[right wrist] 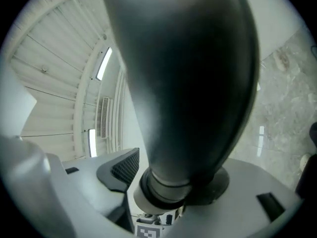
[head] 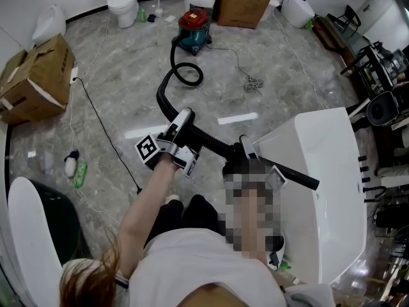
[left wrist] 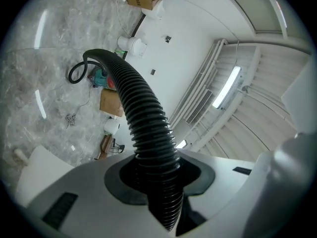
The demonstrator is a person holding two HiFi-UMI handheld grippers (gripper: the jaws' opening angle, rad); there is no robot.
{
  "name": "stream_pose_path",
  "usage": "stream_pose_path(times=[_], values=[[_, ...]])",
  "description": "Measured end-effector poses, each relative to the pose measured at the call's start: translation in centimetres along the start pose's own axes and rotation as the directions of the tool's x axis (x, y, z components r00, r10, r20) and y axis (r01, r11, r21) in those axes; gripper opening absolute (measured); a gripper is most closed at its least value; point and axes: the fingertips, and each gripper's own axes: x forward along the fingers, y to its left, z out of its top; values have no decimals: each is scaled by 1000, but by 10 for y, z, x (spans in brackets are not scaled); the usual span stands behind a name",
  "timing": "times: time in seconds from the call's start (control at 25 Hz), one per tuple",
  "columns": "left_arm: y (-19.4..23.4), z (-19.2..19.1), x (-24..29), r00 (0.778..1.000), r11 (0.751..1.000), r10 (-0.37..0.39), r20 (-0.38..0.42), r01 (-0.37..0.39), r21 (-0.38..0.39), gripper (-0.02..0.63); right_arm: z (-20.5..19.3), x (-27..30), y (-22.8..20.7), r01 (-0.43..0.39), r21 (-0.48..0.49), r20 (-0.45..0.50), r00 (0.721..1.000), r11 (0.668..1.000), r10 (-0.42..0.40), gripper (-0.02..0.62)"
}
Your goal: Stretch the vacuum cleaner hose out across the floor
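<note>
A red and teal vacuum cleaner (head: 193, 27) stands on the marble floor at the back. Its black ribbed hose (head: 167, 104) makes one loop beside it, then runs towards me. My left gripper (head: 184, 121) is shut on the hose, which passes between the dark pads (left wrist: 119, 180) in the left gripper view and curves away to the vacuum cleaner (left wrist: 99, 78). Further right, the smooth black tube end (head: 297, 176) lies between the jaws of my right gripper (head: 246, 149). In the right gripper view the tube (right wrist: 183, 83) fills the frame; the left pad (right wrist: 124, 167) stands off it, so the gripper (right wrist: 173, 182) is open.
A white bathtub (head: 332, 190) stands close on the right, under the tube's tip. Cardboard boxes sit at the left (head: 38, 75) and back (head: 243, 2), with toilets (head: 123, 2) along the far wall. The vacuum's cord (head: 252, 82) and a black cable (head: 102, 123) cross the floor.
</note>
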Motion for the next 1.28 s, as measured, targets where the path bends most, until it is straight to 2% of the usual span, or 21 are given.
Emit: stream_pose_path(times=[0.24, 0.68, 0.88, 1.12, 1.28], values=[[-11, 6, 11, 1000, 998, -10, 2, 10, 70, 141, -18, 1, -10, -12, 132, -17, 1000, 991, 14, 268], [-14, 30, 23, 1000, 995, -5, 12, 3, 99, 143, -33, 15, -10, -25, 154, -44, 999, 988, 32, 268], [-22, 23, 23, 1000, 992, -25, 16, 23, 123, 143, -33, 0, -15, -23, 177, -36, 999, 984, 30, 268], [-29, 43, 27, 999, 990, -34, 34, 29, 136, 143, -41, -10, -23, -4, 155, -48, 999, 988, 11, 267], [-29, 55, 37, 1000, 981, -10, 24, 5, 196, 143, -48, -9, -18, -25, 155, -86, 996, 988, 39, 267]])
